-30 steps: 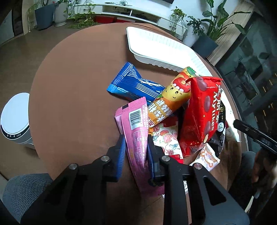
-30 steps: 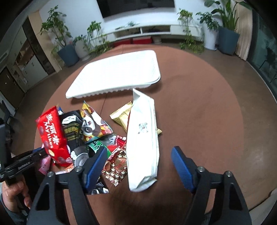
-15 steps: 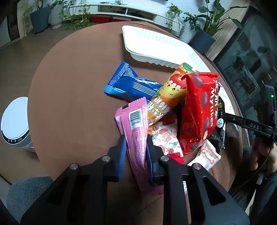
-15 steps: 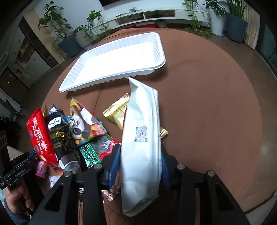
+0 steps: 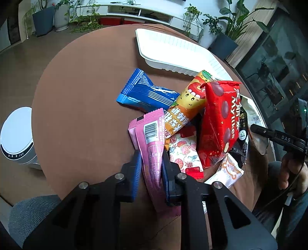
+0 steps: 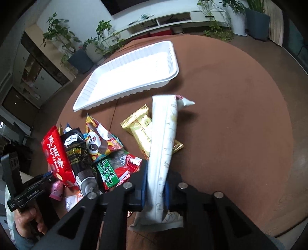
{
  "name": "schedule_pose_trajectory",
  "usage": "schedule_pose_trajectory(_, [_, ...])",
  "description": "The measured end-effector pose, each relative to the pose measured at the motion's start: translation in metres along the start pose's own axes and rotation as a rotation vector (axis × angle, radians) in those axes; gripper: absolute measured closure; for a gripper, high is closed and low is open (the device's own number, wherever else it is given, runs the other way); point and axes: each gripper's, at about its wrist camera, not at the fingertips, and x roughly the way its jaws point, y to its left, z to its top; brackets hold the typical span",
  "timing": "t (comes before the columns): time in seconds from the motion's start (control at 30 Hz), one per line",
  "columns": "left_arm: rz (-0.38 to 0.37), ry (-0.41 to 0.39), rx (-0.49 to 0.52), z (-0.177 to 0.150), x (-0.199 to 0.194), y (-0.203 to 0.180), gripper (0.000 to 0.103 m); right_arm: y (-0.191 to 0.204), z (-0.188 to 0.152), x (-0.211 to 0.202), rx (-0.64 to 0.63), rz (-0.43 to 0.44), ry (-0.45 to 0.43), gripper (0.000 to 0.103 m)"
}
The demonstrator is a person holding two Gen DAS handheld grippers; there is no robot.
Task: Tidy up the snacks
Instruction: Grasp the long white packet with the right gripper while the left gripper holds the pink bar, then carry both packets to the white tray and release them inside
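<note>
My left gripper [image 5: 151, 165] is shut on a pink snack packet [image 5: 150, 146] at the near edge of a snack pile: a blue packet [image 5: 144, 92], an orange cartoon packet [image 5: 184, 109], a red Mylikes bag [image 5: 217, 123]. My right gripper [image 6: 156, 182] is shut on a long white snack bag [image 6: 165, 138], squeezed narrow and tilted up over a gold packet [image 6: 140, 130]. The white tray [image 6: 132, 73] lies beyond the pile, with nothing in it. The same tray [image 5: 173, 52] shows at the far side in the left wrist view.
The round brown table [image 6: 240, 107] has bare surface to the right of the white bag. A white round appliance [image 5: 15, 138] stands on the floor left of the table. Potted plants [image 6: 80, 55] and a low white cabinet [image 6: 182, 15] line the far wall.
My right gripper went from wide open around the white bag to shut on it, and the bag's far end has lifted. The left gripper kept its grip on the pink packet.
</note>
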Motion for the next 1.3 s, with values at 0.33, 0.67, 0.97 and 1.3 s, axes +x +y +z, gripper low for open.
schedule_pose_trajectory(0.33, [-0.026,-0.024,-0.021,-0.001,-0.011,0.007,0.087,-0.004,-0.004,-0.014,0.01,0.013,-0.034,0.089])
schedule_pose_trajectory(0.67, [-0.029,-0.043,-0.017,-0.007,-0.014,0.009,0.092,0.001,-0.006,-0.014,-0.014,0.009,-0.052,0.09])
schedule_pose_trajectory(0.97, [-0.055,-0.072,-0.037,-0.012,-0.023,0.014,0.093,0.003,-0.005,-0.025,-0.026,0.03,-0.089,0.09])
schedule_pose_trajectory(1.3, [-0.071,-0.111,-0.057,-0.01,-0.042,0.024,0.093,-0.008,0.002,-0.039,-0.006,0.036,-0.134,0.09])
